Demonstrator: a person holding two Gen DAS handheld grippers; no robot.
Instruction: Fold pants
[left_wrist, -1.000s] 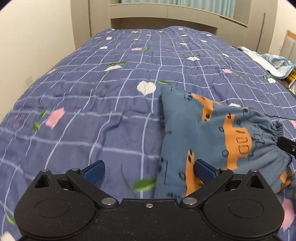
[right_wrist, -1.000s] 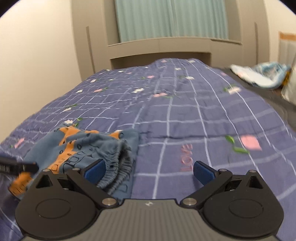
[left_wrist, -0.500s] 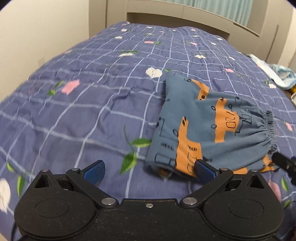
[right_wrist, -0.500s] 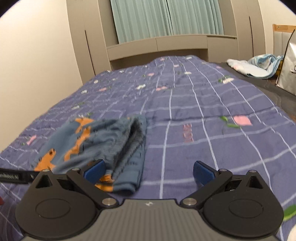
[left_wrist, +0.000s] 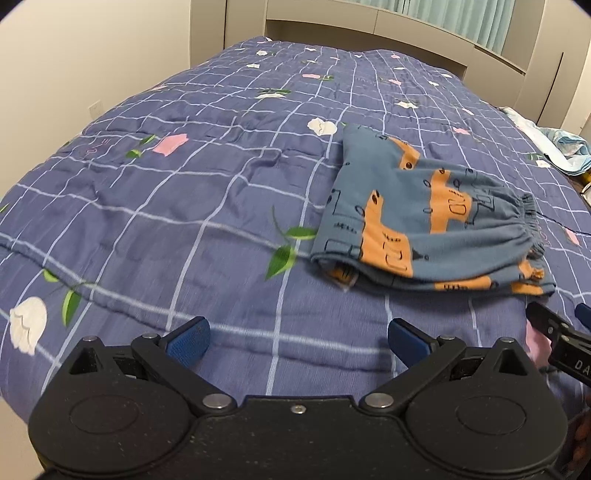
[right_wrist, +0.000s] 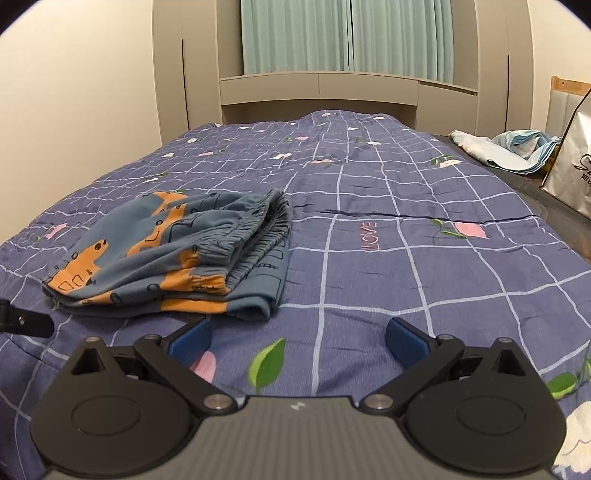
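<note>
We see the folded pants (left_wrist: 424, 221) resting on the quilt (left_wrist: 184, 184); left gripper (left_wrist: 297, 338) and right gripper (right_wrist: 297, 336) spread apart, empty, just short of them.

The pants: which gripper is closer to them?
About equal, maybe the right. Right gripper hangs open by the waistband end of the pants; left gripper hangs open off the folded end. Neither touches.

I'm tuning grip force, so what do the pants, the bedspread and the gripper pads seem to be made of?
Pants: soft matte knit, likely cotton; the layers slump and the waistband is gathered. Bedspread: quilted woven fabric, with stitched grid lines and puffy creases. Left gripper and right gripper pads: blue, textured, probably rubber or foam; the look leaves it open.
</note>
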